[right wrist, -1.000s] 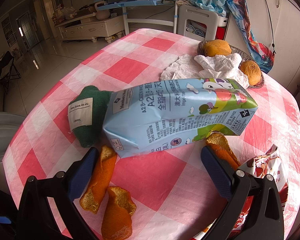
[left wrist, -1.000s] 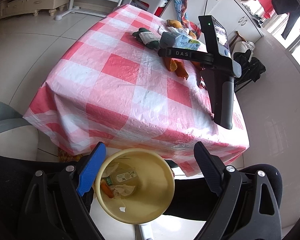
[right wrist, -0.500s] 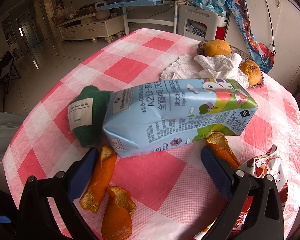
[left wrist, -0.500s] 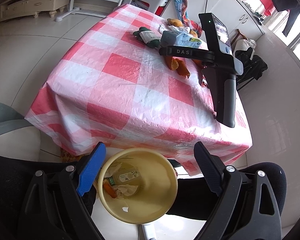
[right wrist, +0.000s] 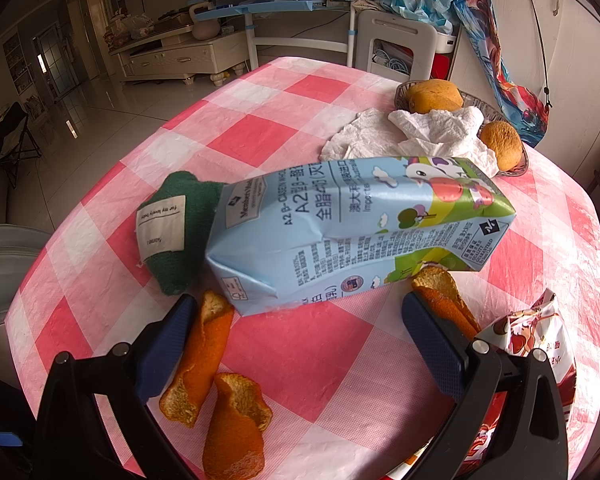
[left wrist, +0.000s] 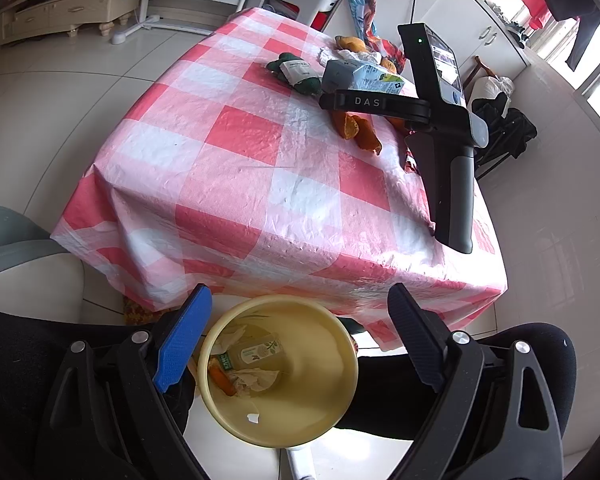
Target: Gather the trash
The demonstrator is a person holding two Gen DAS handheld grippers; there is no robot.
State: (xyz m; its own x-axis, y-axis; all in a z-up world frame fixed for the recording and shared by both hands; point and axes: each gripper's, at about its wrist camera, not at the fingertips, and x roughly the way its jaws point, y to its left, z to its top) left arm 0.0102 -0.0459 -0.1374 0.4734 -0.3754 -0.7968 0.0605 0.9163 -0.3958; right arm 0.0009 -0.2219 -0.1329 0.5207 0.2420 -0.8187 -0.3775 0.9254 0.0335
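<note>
This was a lived-in home, an open living and dining room. A table under a red-and-white checked tablecloth (right wrist: 284,120) stood on glossy white floor tiles (left wrist: 60,92). At eleven o'clock from it a cream TV cabinet (right wrist: 188,56) lined the wall; at twelve stood a blue-and-white desk (right wrist: 284,0); white cupboards (left wrist: 460,12) ran at two o'clock.

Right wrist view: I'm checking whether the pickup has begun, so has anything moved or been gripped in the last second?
Nothing visibly changed. The right gripper still hangs open just short of the milk carton, touching nothing, and the peels and cloth lie as before. The left gripper stays open over the yellow bin.
</note>
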